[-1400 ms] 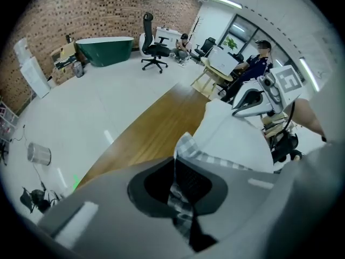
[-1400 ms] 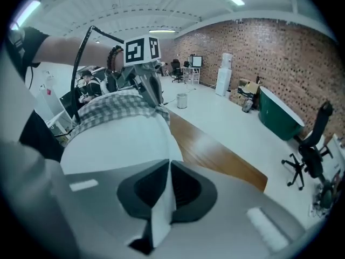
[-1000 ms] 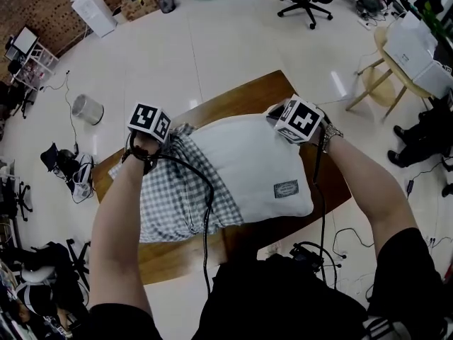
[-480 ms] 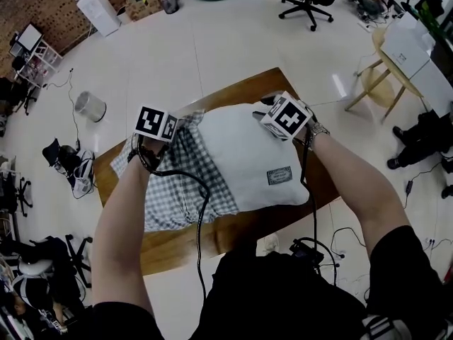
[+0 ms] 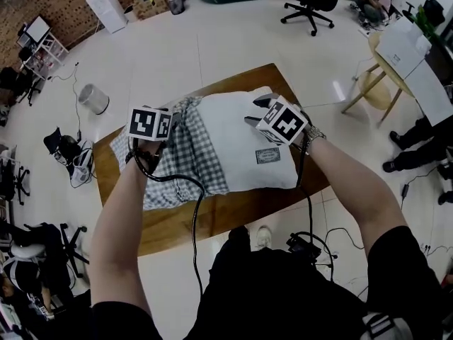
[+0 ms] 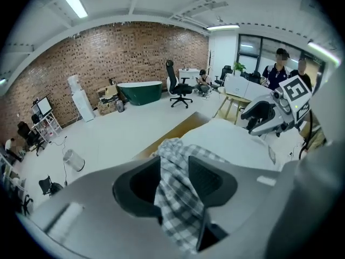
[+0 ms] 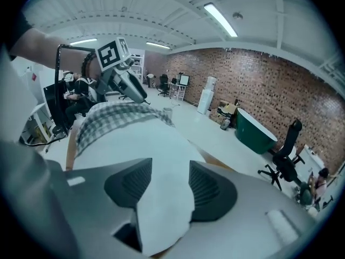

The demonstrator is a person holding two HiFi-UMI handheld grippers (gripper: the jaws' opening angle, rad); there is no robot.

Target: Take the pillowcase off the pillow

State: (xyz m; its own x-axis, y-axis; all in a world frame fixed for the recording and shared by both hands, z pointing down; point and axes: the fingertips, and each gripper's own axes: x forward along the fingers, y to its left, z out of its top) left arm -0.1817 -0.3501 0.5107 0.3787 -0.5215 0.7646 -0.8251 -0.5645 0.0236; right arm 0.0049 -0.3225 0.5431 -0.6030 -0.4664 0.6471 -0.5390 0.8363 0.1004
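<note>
While both have just been opening, L tongs [image 6: 173, 166] stand partly apart w/ checked pillowcase [image 5: 177, 158] draped loose between; R tongs [image 7: 170, 169] gape wider round bare white pillow [image 5: 237, 137]. Pillowcase covers only pillow's left end, on bench [image 5: 177, 225].

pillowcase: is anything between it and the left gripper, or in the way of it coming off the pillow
Nothing visible. The checked pillowcase lies right between the jaws of the left gripper, which have just been opening. It is bunched over the left end of the pillow, with nothing lying on it.
</note>
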